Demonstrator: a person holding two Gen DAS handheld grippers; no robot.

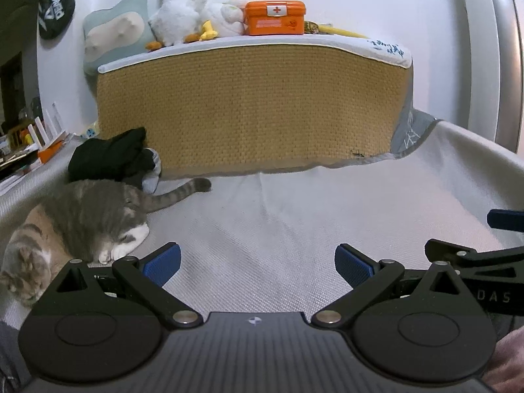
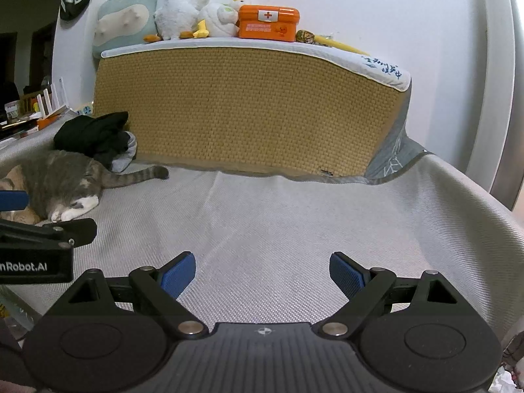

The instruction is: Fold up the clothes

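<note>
A heap of black clothes (image 1: 109,157) (image 2: 93,134) with a grey piece beneath lies at the far left of the grey bed cover (image 1: 294,216) (image 2: 278,216), against the woven mattress side. My left gripper (image 1: 257,267) stands open over bare cover, well short of the heap. My right gripper (image 2: 262,273) is open too, with nothing between its blue pads (image 2: 347,276), and it shows at the right edge of the left wrist view (image 1: 475,255). The left gripper's body shows at the left edge of the right wrist view (image 2: 36,245).
A grey tabby cat (image 1: 82,219) (image 2: 55,180) lies curled at the left, between the grippers and the clothes. A mattress on edge (image 1: 252,108) (image 2: 249,111) backs the bed, carrying plush ducks (image 1: 177,13) and an orange first-aid box (image 1: 275,18). Clutter (image 1: 36,144) sits at far left.
</note>
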